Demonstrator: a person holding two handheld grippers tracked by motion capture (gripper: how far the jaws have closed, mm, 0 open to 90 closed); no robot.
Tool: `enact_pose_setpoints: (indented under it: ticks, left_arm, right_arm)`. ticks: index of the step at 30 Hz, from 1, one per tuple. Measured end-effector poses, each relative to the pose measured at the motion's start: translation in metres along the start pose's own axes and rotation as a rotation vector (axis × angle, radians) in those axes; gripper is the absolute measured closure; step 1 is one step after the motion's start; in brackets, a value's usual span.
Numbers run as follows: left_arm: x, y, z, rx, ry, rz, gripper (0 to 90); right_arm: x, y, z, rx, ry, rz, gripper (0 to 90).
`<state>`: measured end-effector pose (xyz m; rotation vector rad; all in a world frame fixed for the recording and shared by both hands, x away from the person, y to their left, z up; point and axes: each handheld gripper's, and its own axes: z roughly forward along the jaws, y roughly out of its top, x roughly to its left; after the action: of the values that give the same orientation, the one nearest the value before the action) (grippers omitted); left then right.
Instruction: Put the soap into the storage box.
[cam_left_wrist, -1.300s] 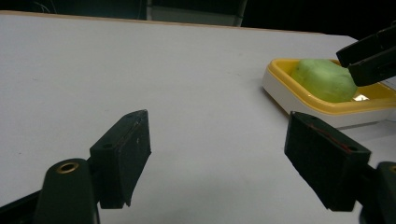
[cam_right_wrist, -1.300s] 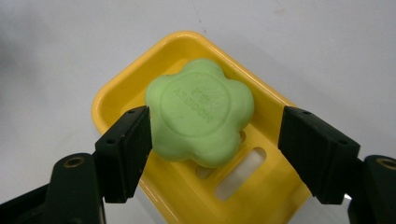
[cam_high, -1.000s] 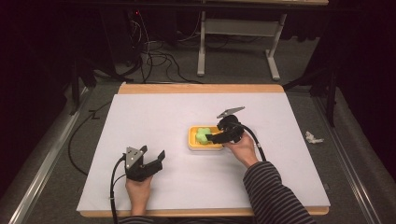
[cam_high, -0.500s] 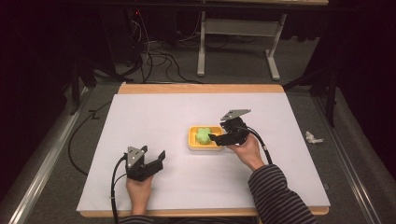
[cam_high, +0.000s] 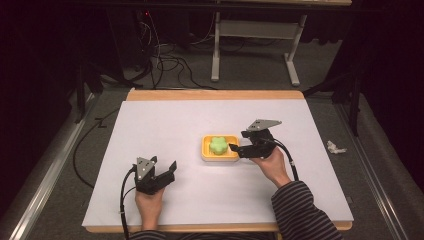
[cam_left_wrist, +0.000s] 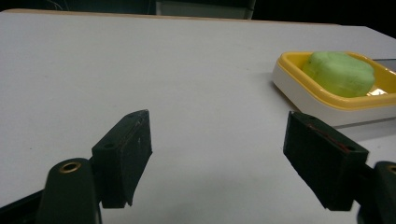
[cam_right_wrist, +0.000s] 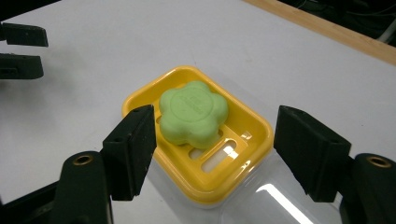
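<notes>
Green flower-shaped soap (cam_right_wrist: 193, 113) lying flat in a yellow soap dish (cam_right_wrist: 254, 154), a little right of the tabletop's (cam_high: 165, 125) middle, nearer the front edge than the back. Soap toward the dish's far side in the right gripper view, slotted drain holes bare on the near side.

Right gripper (cam_high: 236, 149) just beside the dish's right rim, jaws spread wide apart, nothing between them. Seen along its own jaws, hovering above and short of the dish, one jaw overlapping the near-left rim, the other out past the right corner; contact with the rim not clear. Glossy clear base under the dish catching a glare at the near corner.

Left gripper (cam_high: 170, 172) near the front edge, left of the dish and well apart from it, jaws open and empty, resting low over the bare white tabletop.

Likely in hand: a grasp on the soap, or on the dish itself.

Risks from here:
- Smooth, rounded lobes, so a squeeze across two petals probably squirting the soap sideways out of the jaws.
- A jaw coming down on the rim instead of inside it, tipping or shoving the light dish across the slick tabletop, with no steadying from the far-off left gripper.
- Jaws closing too high, skimming the soap's domed top and missing.
</notes>
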<state>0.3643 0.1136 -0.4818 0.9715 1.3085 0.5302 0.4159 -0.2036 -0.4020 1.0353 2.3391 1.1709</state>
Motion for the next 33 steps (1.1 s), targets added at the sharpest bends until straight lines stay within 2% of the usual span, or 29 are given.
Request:
enact_pose_setpoints:
  ticks: [8,15,22,33]
  left_arm:
    - [0.001,0.001,0.000,-0.003,0.004,-0.010,24.0]
    - [0.001,0.001,0.000,-0.003,0.000,-0.014,23.7]
    - [0.001,0.001,0.000,-0.003,-0.003,-0.013,23.6]
    - [0.001,0.002,0.000,-0.005,-0.001,-0.020,23.8]
  right_arm:
    - [0.001,-0.003,-0.012,-0.041,-0.013,-0.014,30.2]
    - [-0.002,-0.014,-0.021,-0.053,-0.017,-0.002,30.3]
    - [-0.003,-0.021,-0.022,-0.047,-0.024,0.009,30.7]
    - [0.001,-0.023,-0.031,-0.060,-0.051,0.009,30.8]
